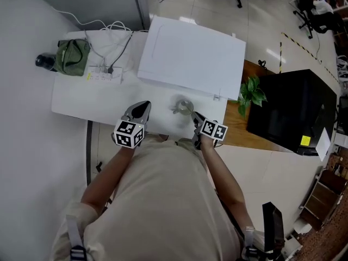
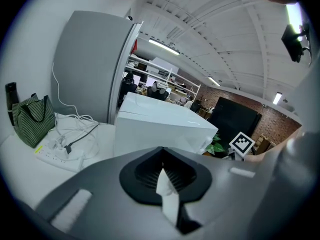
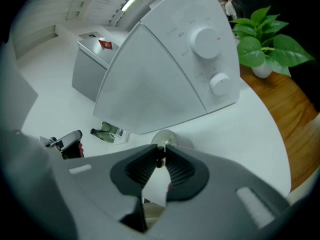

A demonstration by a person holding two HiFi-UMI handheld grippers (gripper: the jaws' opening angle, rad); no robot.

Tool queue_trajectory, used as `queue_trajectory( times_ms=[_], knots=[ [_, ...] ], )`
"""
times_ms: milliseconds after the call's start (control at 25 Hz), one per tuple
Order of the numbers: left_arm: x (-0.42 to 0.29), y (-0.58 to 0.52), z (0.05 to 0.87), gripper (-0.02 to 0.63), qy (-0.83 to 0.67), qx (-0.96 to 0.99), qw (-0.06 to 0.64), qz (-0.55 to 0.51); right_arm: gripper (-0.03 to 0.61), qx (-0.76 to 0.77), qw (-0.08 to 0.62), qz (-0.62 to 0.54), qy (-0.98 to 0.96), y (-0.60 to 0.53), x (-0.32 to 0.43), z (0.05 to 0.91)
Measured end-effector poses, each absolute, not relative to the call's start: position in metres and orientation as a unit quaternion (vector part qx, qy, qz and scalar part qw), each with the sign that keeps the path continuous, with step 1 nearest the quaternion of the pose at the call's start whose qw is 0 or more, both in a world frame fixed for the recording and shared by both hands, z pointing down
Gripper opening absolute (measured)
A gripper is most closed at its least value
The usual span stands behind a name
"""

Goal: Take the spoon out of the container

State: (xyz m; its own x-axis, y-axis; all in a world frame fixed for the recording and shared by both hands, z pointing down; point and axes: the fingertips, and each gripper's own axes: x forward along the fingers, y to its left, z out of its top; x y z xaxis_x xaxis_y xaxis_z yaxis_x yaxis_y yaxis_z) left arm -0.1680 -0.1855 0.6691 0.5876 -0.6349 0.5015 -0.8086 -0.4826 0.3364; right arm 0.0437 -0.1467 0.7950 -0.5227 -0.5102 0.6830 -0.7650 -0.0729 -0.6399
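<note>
Spoon (image 3: 162, 144) in container (image 3: 176, 136), right tongs (image 3: 161, 149) pinching handle.

Table (image 1: 70, 99) is plain white, same as the big box (image 1: 190, 56) behind both tongs. Way left of the left tongs (image 1: 144, 105): green bag (image 1: 72, 56), dark stripes. Right of the right tongs (image 1: 194, 117): brown wood top (image 1: 234, 129), green plant (image 1: 251, 91), black cabinet (image 1: 291, 110). Tongs are grey with black pads, and their cubes (image 1: 129, 133) are black-and-white checkered. Container (image 1: 185, 106) just ahead of the right tongs is silvery, and the bit of spoon (image 3: 160, 159) between its pads looks dark.
</note>
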Motion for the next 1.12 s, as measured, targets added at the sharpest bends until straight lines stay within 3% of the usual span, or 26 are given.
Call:
queue_trajectory(
  times_ms=[600,1120],
  knots=[
    [-0.137,-0.193,0.657,0.0,-0.417,0.855,0.267,0.156,0.048,0.497,0.005,0.54,-0.68,-0.15,0.108,0.715],
    [-0.136,-0.191,0.655,0.0,-0.404,0.862,0.263,0.158,0.048,0.544,-0.012,0.555,-0.629,-0.136,0.161,0.793]
  ],
)
